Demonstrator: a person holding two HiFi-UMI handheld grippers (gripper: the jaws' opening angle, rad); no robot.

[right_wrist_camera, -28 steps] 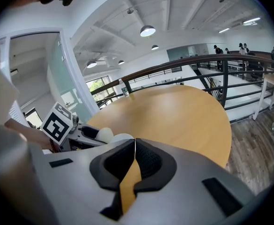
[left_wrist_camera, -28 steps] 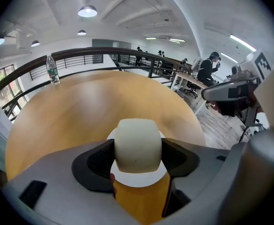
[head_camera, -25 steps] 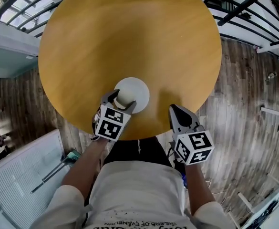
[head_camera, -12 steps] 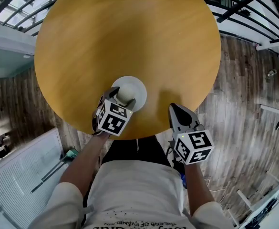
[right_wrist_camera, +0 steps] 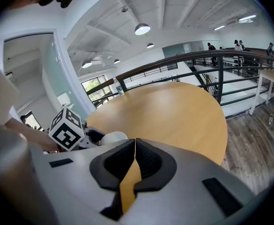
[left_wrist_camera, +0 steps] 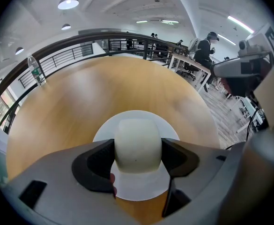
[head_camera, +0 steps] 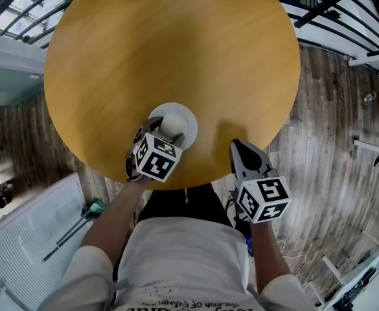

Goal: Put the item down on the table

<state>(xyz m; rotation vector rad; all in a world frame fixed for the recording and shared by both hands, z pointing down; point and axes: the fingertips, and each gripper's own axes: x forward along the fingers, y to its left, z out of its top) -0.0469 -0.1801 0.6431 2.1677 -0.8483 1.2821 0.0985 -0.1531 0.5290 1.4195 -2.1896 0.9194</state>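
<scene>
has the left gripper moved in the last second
Yes: the left gripper, shut on the white item, has edged slightly forward, away from the table's near edge.

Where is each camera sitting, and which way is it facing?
Head view: on the person's head, facing steeply down at the round wooden table; shows forearms, torso, left claw, right claw.
Left gripper view: on the left claw, facing across the table towards the railing; jaws grip a cream rounded item over a white plate.
Right gripper view: on the right claw, facing across the table; jaws together, empty; left claw's marker cube shows.
Shared: all three show table and item.
</scene>
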